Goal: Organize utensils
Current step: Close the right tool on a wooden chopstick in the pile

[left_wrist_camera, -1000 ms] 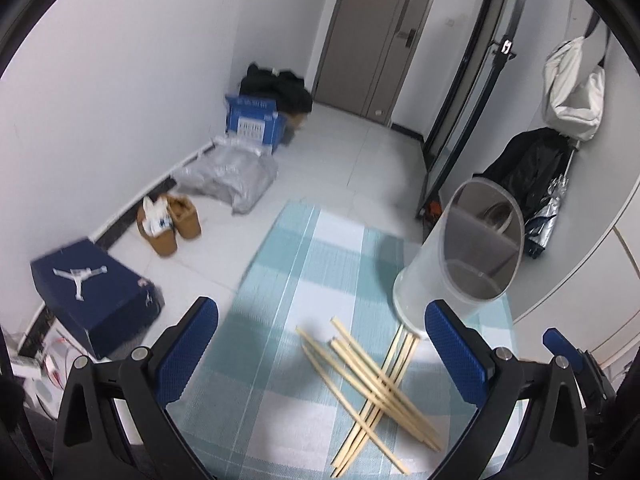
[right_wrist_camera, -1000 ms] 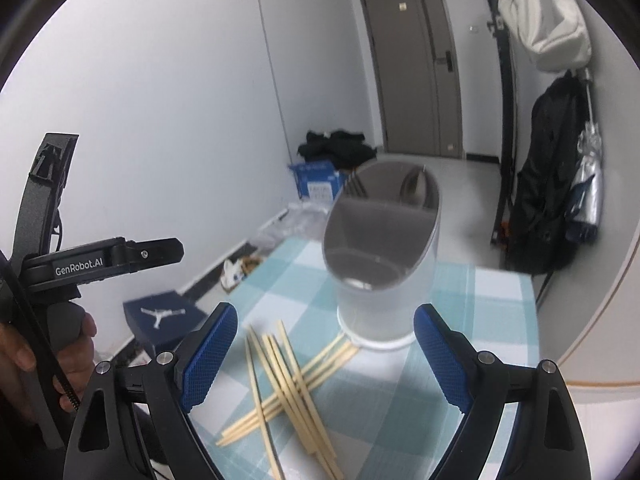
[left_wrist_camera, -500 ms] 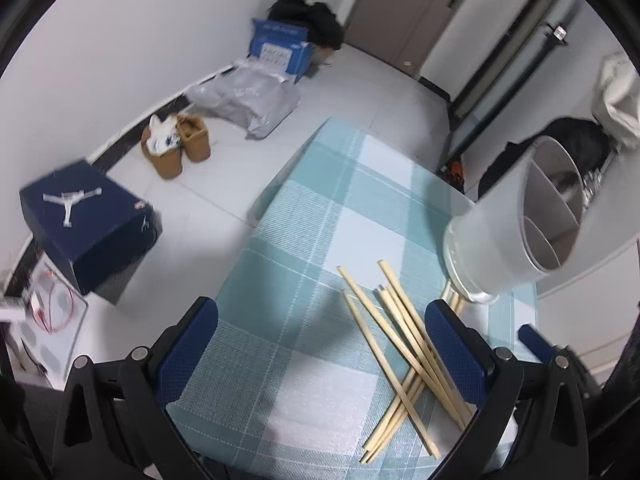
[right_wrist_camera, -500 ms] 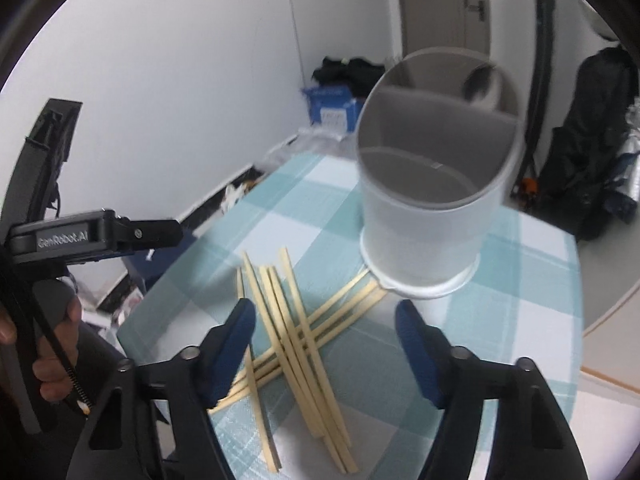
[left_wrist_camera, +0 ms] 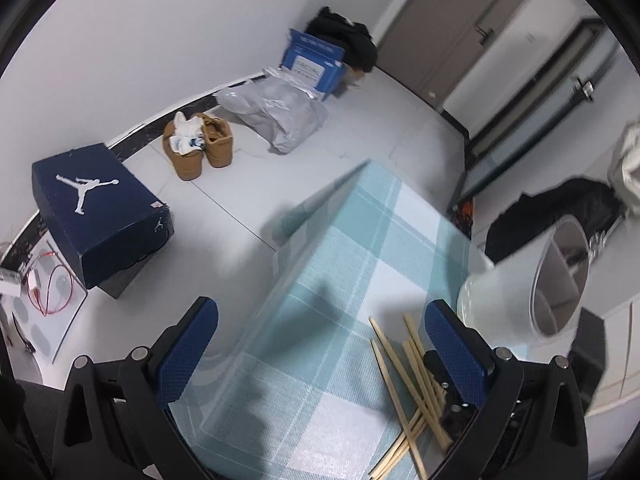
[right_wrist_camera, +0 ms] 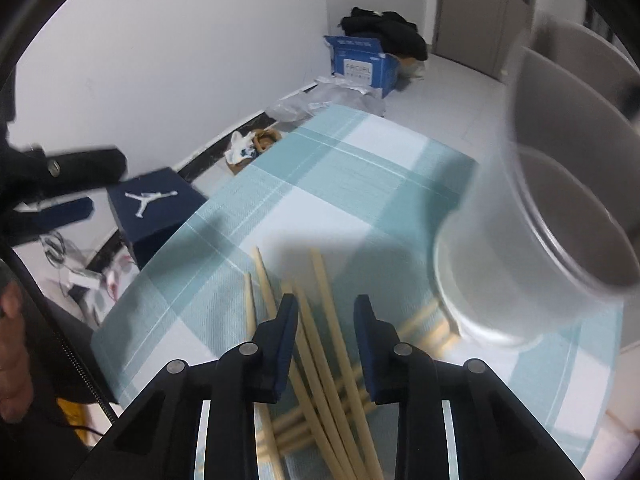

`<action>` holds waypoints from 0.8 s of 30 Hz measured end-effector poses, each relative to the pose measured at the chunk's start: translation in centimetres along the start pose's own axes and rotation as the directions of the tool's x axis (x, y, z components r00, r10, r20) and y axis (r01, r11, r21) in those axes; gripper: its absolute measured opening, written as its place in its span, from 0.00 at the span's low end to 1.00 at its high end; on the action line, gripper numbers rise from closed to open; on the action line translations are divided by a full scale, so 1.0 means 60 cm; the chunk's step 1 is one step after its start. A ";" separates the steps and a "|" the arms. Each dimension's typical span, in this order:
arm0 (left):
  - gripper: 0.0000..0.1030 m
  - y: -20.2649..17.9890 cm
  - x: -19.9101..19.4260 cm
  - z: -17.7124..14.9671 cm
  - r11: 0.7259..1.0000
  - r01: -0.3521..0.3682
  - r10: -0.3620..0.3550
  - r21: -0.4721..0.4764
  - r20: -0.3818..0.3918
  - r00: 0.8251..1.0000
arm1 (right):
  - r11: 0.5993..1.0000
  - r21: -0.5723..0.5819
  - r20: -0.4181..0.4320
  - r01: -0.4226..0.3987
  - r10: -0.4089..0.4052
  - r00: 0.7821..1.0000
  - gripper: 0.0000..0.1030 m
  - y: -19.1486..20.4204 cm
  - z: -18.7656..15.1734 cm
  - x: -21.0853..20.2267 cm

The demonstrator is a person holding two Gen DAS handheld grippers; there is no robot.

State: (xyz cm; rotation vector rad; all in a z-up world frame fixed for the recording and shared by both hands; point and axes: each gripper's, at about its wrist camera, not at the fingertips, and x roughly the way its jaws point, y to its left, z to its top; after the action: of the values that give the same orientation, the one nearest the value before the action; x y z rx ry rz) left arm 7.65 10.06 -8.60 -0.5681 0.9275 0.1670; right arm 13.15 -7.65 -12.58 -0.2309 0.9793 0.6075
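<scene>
Teal-white checked tablecloth [left_wrist_camera: 352, 264] — pale (perhaps bamboo) chopsticks [right_wrist_camera: 320, 344].

Left tool [left_wrist_camera: 320, 336] wide open above checked counter [left_wrist_camera: 340, 280]. Chopsticks [left_wrist_camera: 404, 360] crossed beside white holder [left_wrist_camera: 500, 300]. Shoebox [left_wrist_camera: 100, 216] on floor.

A navy shoebox [left_wrist_camera: 100, 216] with a white jumping figure sits at the left, tan boots [left_wrist_camera: 200, 148] (socks stuffed inside) above it, then a grey plastic bag [left_wrist_camera: 276, 114] and a blue carton [left_wrist_camera: 314, 62] toward upper centre.
</scene>
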 end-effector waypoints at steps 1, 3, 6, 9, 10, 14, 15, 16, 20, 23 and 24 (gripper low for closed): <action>0.99 0.006 -0.002 0.003 1.000 0.002 -0.002 -0.018 0.004 1.000 | 1.000 -0.011 -0.009 0.011 -0.011 1.000 0.26 0.005 0.007 0.006; 0.99 0.015 -0.004 0.009 0.999 0.010 -0.009 -0.054 0.009 1.000 | 1.000 -0.013 -0.037 0.023 -0.024 0.999 0.24 0.010 0.021 0.021; 0.99 0.027 -0.004 0.018 0.996 0.016 -0.014 -0.092 0.017 1.000 | 0.999 -0.021 -0.073 0.047 -0.049 0.996 0.20 0.009 0.040 0.048; 0.99 0.032 -0.005 0.024 0.994 0.016 -0.014 -0.107 0.022 1.000 | 0.998 -0.046 -0.135 0.035 -0.041 0.990 0.19 0.011 0.052 0.076; 0.99 0.034 -0.004 0.026 0.993 0.018 -0.016 -0.115 0.017 1.000 | 0.998 -0.054 -0.130 0.034 -0.040 0.991 0.19 0.013 0.055 0.078; 0.99 0.041 -0.005 0.031 0.990 0.020 -0.019 -0.136 0.012 1.000 | 0.997 -0.076 -0.168 0.014 -0.027 0.985 0.18 0.016 0.067 0.088; 0.99 0.042 -0.004 0.032 0.990 0.019 -0.018 -0.139 0.011 1.000 | 0.997 -0.080 -0.177 0.004 -0.019 0.984 0.14 0.016 0.068 0.089; 0.99 0.043 -0.004 0.032 0.989 0.020 -0.019 -0.144 0.012 1.000 | 0.996 -0.090 -0.183 -0.001 -0.016 0.983 0.12 0.017 0.069 0.090; 0.99 0.042 -0.005 0.030 0.990 0.014 -0.012 -0.142 0.014 1.000 | 0.996 -0.089 -0.179 -0.008 -0.008 0.984 0.05 0.011 0.063 0.085; 0.99 0.038 -0.004 0.028 0.991 0.007 -0.005 -0.132 0.014 1.000 | 0.996 -0.087 -0.137 0.003 -0.015 0.990 0.05 0.010 0.057 0.067; 0.99 0.036 -0.004 0.027 0.992 0.004 -0.002 -0.127 0.013 1.000 | 0.996 -0.087 -0.121 0.007 -0.017 0.992 0.05 0.010 0.058 0.059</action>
State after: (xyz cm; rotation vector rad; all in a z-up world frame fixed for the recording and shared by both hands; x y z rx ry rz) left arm 7.83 12.75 -8.51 -0.6857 0.9083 0.2279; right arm 16.70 -4.26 -13.54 -0.3540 1.0695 0.6311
